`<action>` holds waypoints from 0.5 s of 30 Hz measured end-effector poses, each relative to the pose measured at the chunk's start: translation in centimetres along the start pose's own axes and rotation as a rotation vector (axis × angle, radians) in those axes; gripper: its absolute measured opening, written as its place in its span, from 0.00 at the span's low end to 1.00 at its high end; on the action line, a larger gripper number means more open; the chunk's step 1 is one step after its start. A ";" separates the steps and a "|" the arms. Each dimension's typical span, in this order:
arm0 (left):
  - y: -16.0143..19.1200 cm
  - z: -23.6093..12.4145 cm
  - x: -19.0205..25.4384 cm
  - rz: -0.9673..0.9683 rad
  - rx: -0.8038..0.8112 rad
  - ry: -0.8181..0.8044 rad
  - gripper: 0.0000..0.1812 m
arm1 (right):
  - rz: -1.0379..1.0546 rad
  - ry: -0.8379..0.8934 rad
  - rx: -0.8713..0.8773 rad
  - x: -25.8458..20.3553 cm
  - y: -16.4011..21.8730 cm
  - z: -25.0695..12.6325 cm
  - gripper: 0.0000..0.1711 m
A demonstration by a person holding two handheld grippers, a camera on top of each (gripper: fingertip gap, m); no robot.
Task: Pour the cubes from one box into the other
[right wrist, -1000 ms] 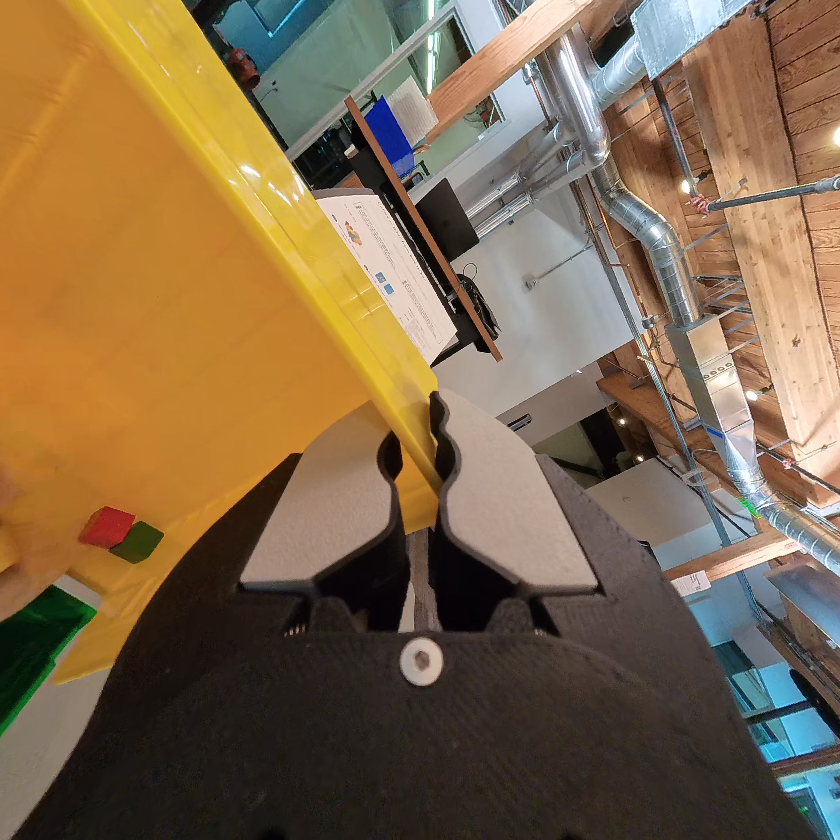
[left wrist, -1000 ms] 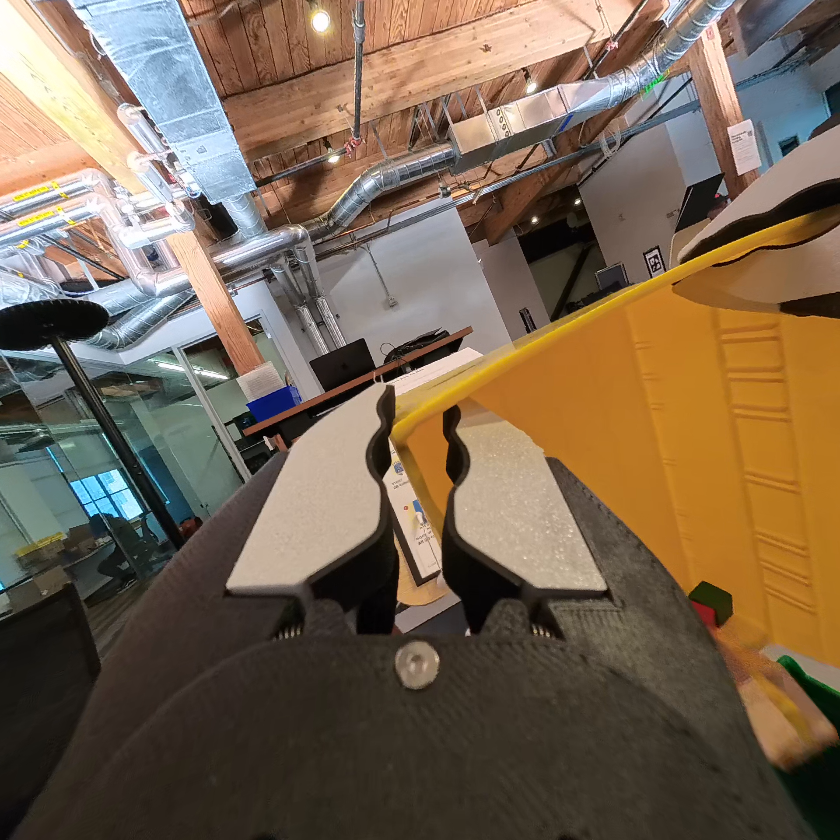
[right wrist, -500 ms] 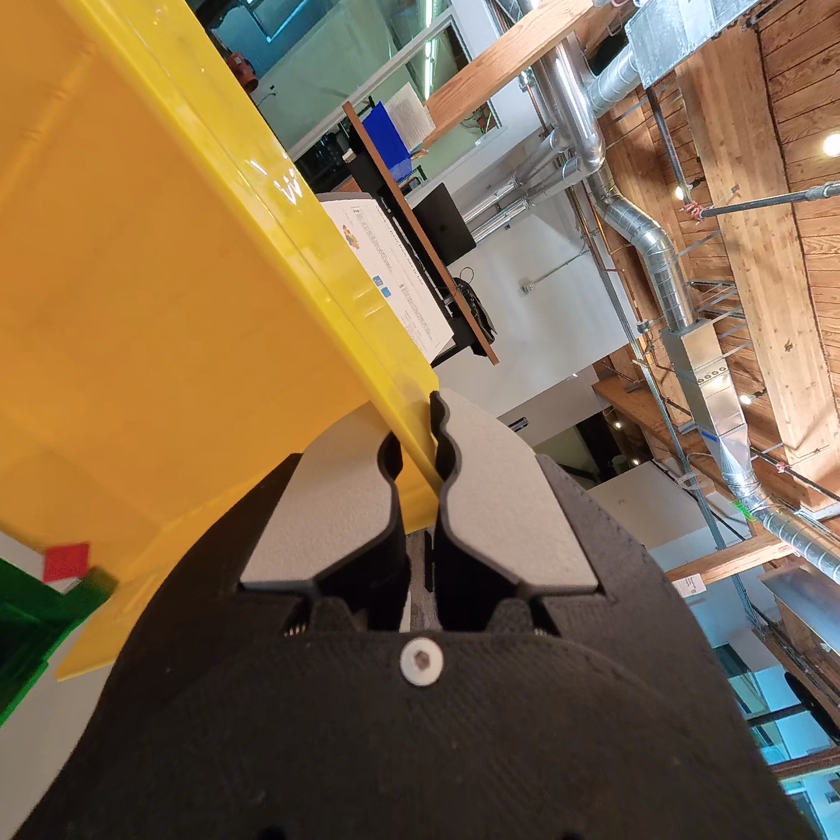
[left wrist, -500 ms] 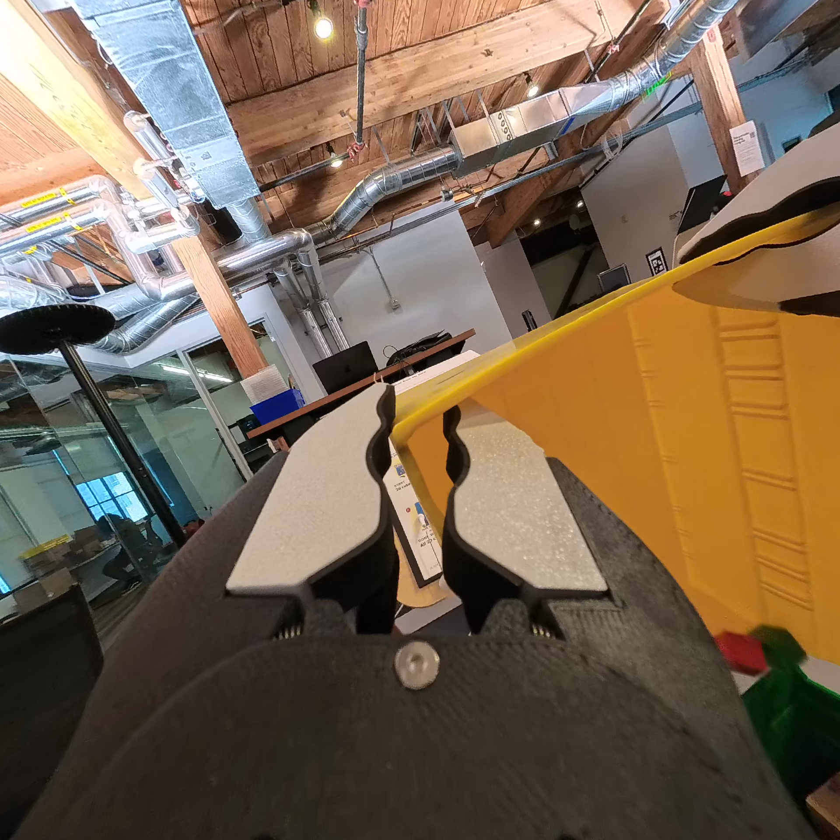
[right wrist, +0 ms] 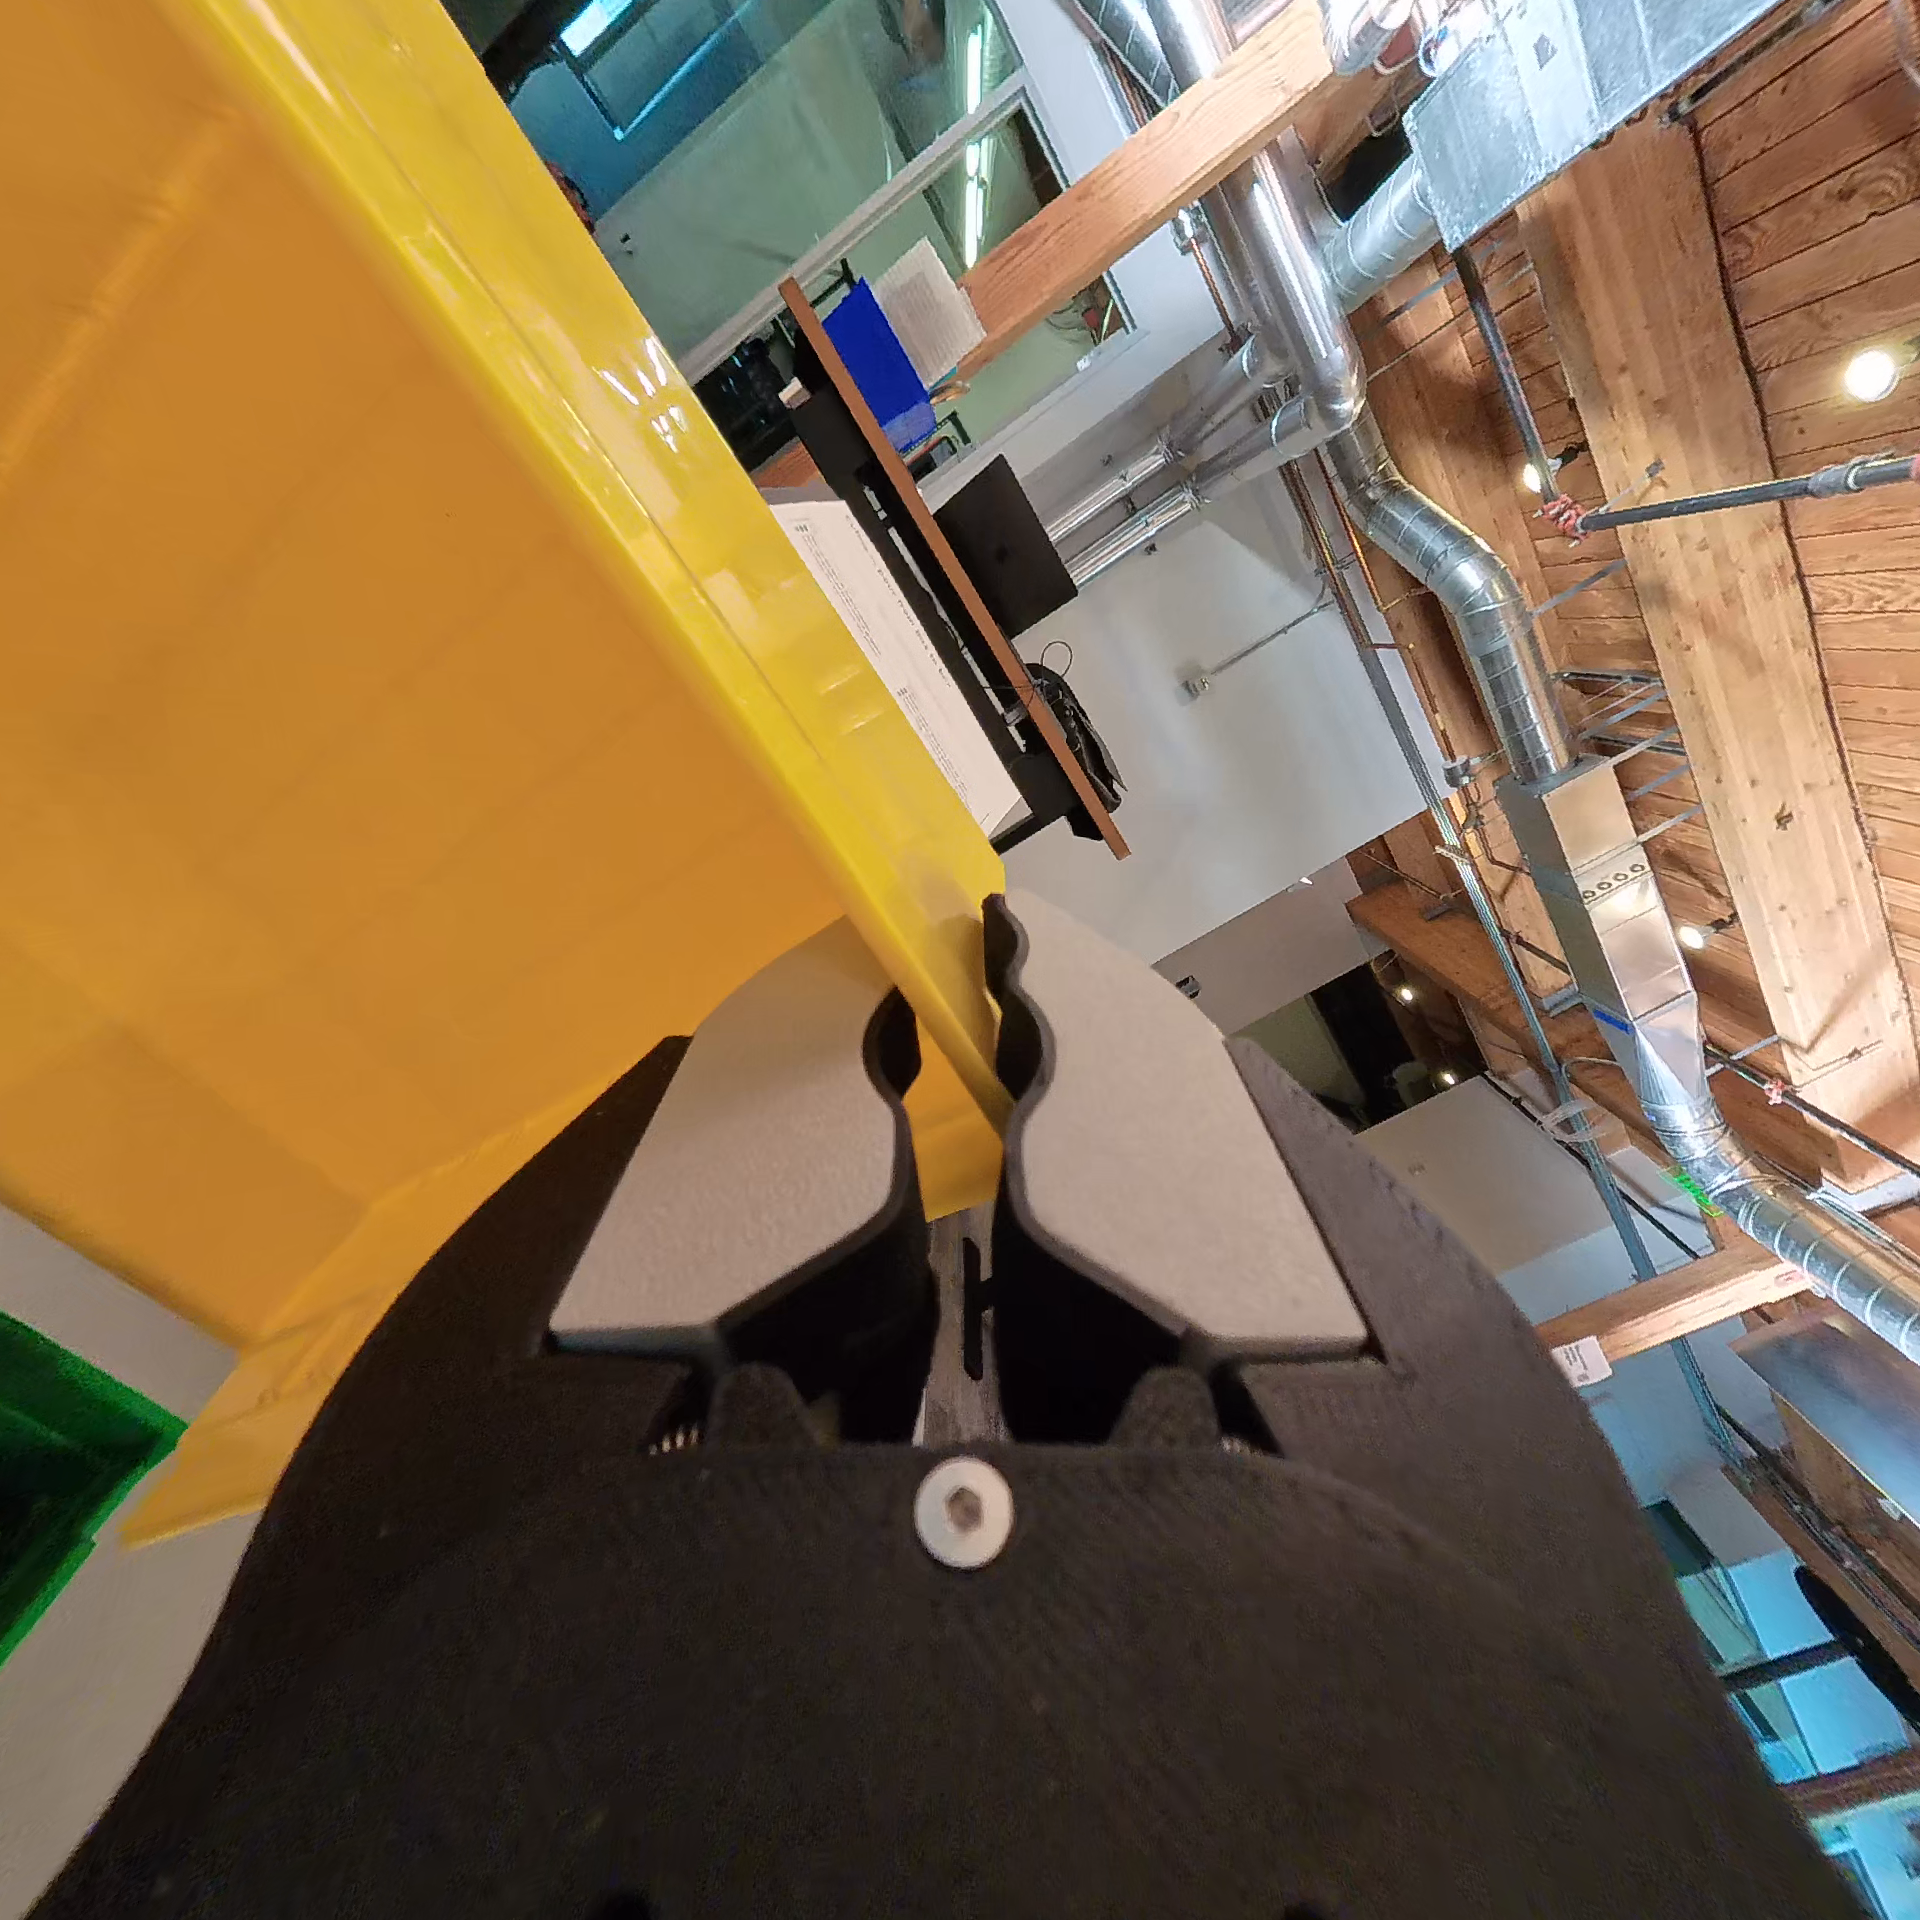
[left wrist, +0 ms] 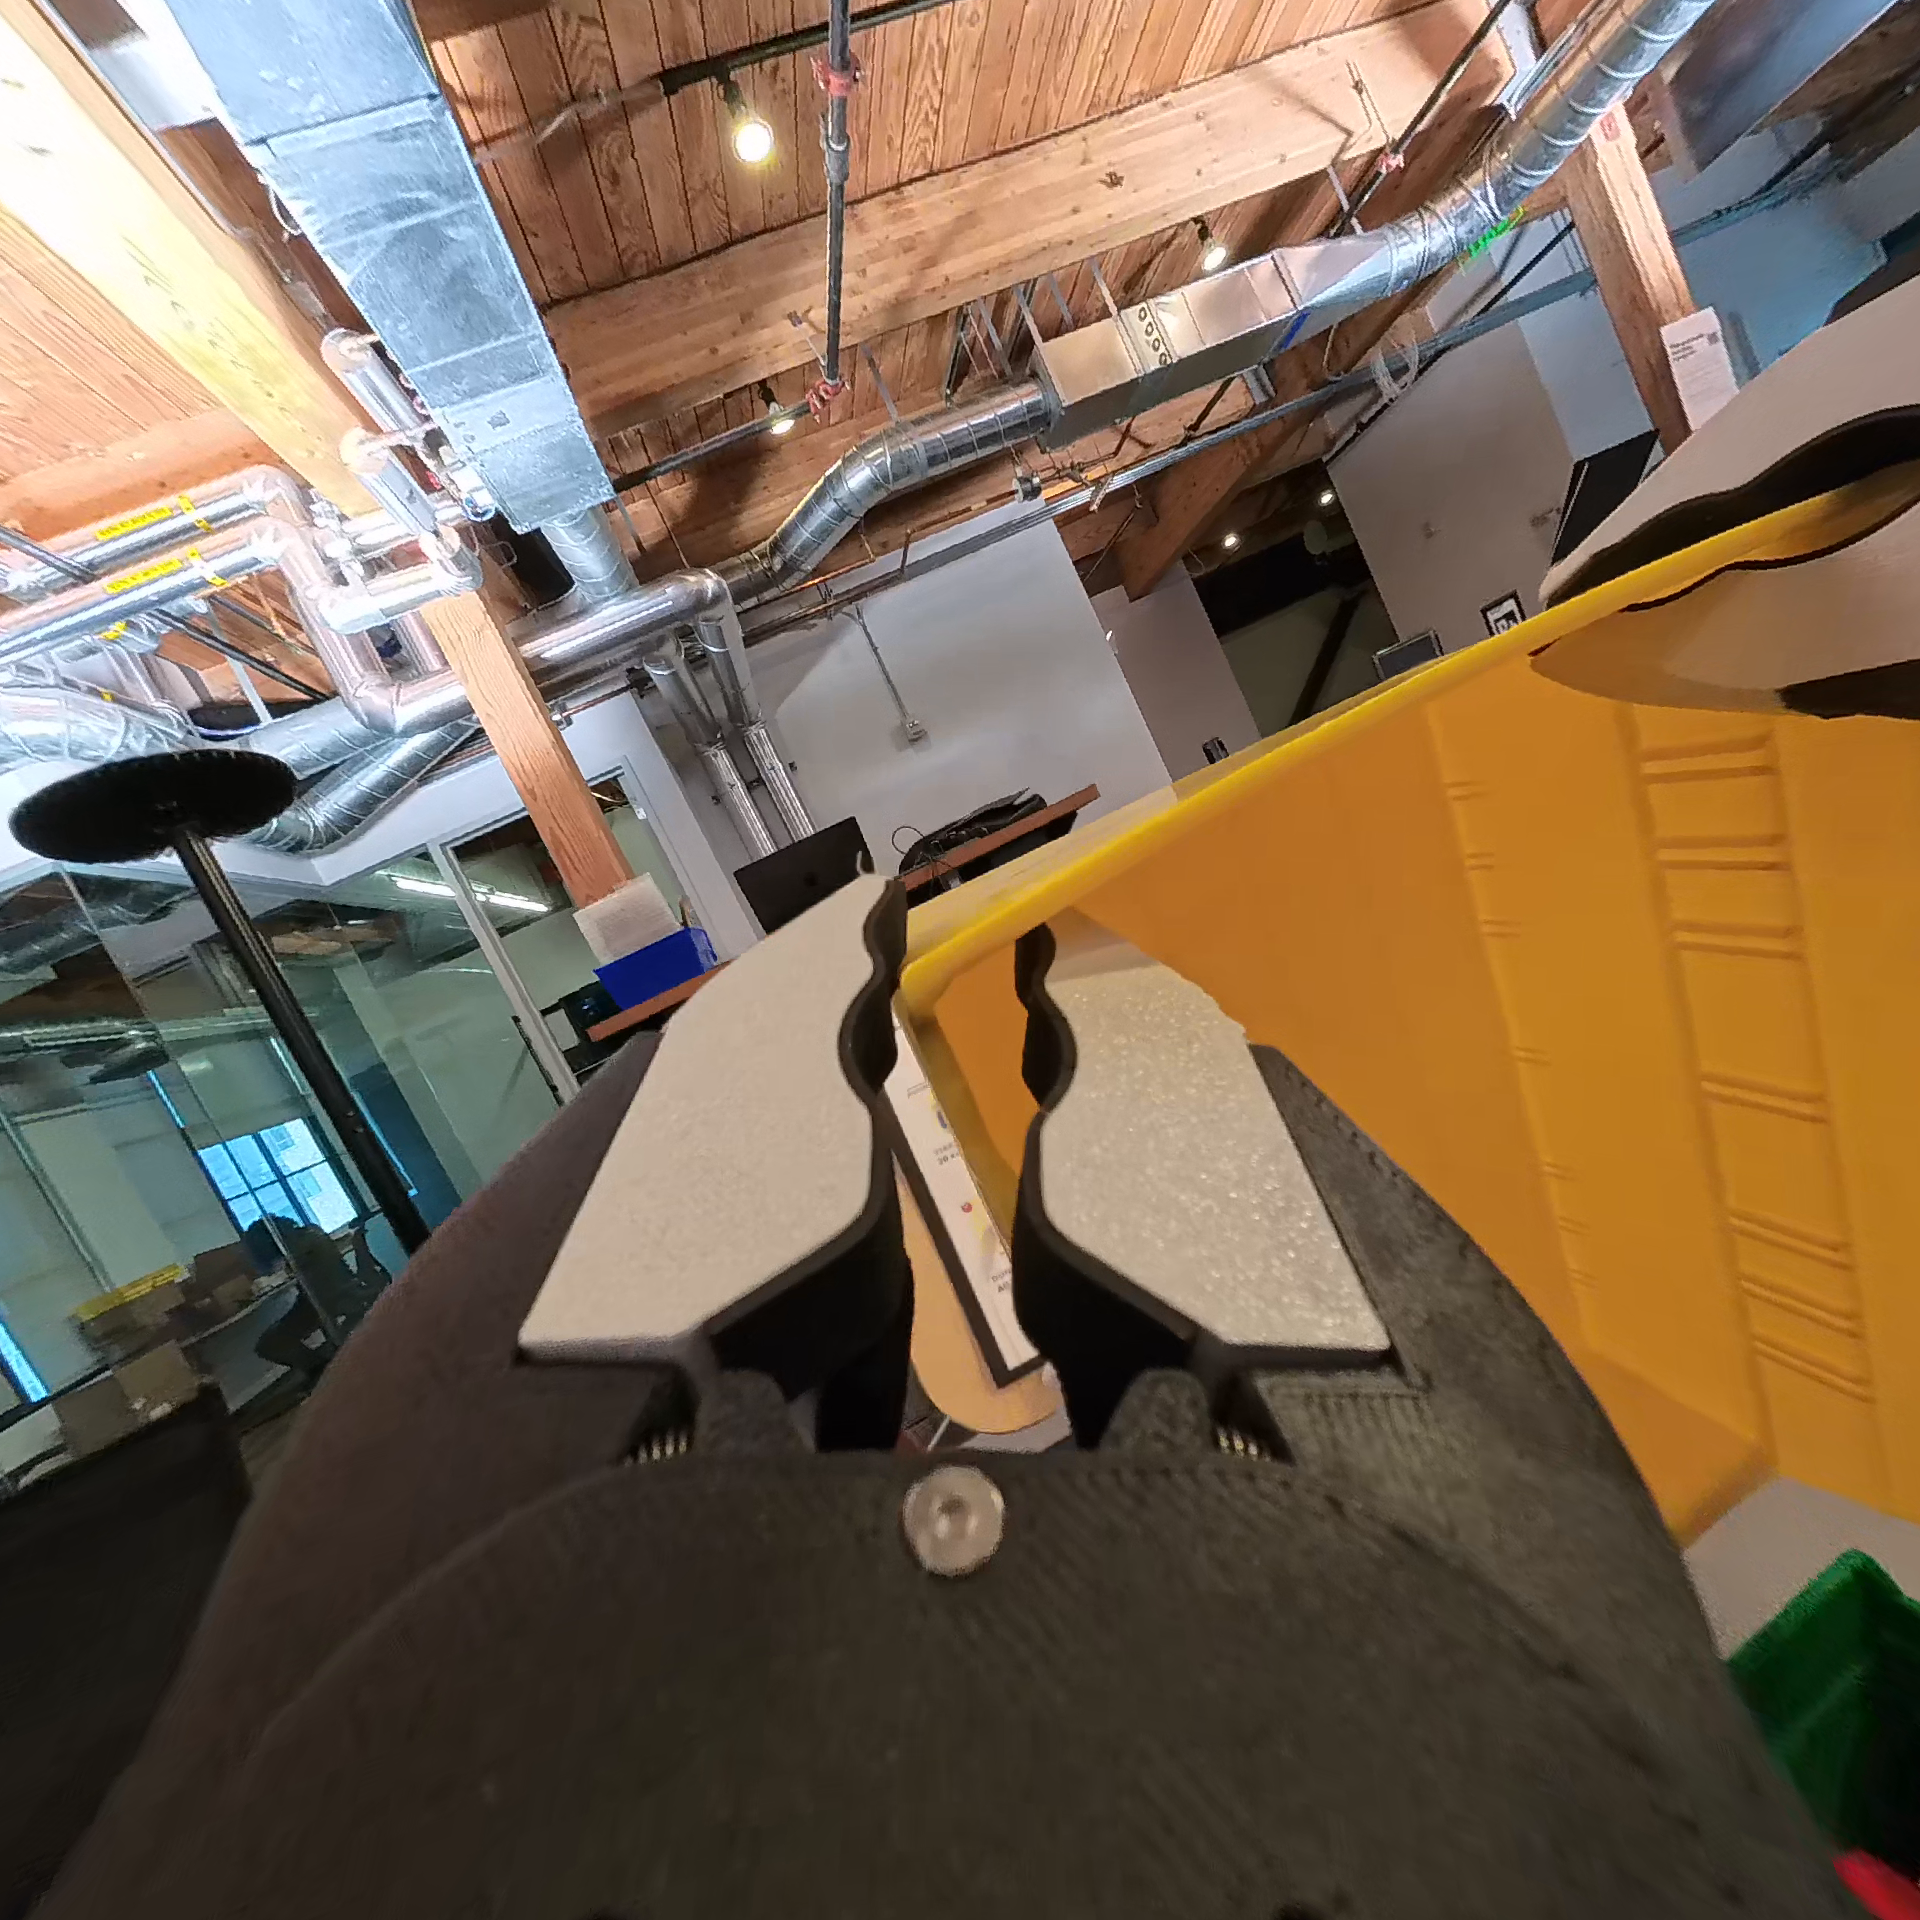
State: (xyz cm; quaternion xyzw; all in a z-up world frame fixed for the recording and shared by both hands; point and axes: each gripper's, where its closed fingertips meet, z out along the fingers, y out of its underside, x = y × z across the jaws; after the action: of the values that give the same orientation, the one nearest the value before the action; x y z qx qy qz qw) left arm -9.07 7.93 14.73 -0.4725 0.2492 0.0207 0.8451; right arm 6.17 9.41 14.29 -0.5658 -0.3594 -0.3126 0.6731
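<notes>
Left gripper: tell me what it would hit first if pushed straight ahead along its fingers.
The left gripper is already clamped on the rim of the yellow box, so pushing on would drive it deeper onto that wall. Past the rim, only open room shows before the distant desk, though depth is unclear.

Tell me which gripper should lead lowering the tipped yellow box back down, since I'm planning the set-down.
Neither clearly. The left gripper and right gripper are each shut on the yellow box rim at opposite ends, above the green box. Lowering with both together looks safest.
</notes>
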 end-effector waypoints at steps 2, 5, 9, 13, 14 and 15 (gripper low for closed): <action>-0.6 0.1 -0.6 0.018 0.002 -0.003 0.11 | 0.000 -0.008 0.002 0.4 -0.6 0.1 0.03; -1.7 0.2 -1.9 0.038 -0.001 -0.007 0.11 | 0.013 -0.039 0.003 0.8 -1.9 0.2 0.03; -2.7 0.1 -4.7 0.027 -0.050 0.015 0.11 | 0.072 -0.144 0.068 0.5 -4.9 0.4 0.04; -1.6 -0.5 -8.3 0.002 -0.182 0.039 0.10 | 0.134 -0.320 0.145 -1.7 -8.1 1.6 0.07; -0.8 -0.7 -9.2 -0.013 -0.222 0.043 0.10 | 0.162 -0.369 0.143 -2.3 -8.6 1.8 0.10; 0.2 -1.0 -9.9 -0.034 -0.265 0.059 0.10 | 0.177 -0.406 0.136 -2.9 -8.9 2.0 0.13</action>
State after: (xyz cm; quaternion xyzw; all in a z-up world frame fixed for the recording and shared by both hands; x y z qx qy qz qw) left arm -18.20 9.23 18.54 -0.5848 0.2607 0.0253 0.7677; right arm -3.04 9.94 16.84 -0.5997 -0.4567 -0.1070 0.6483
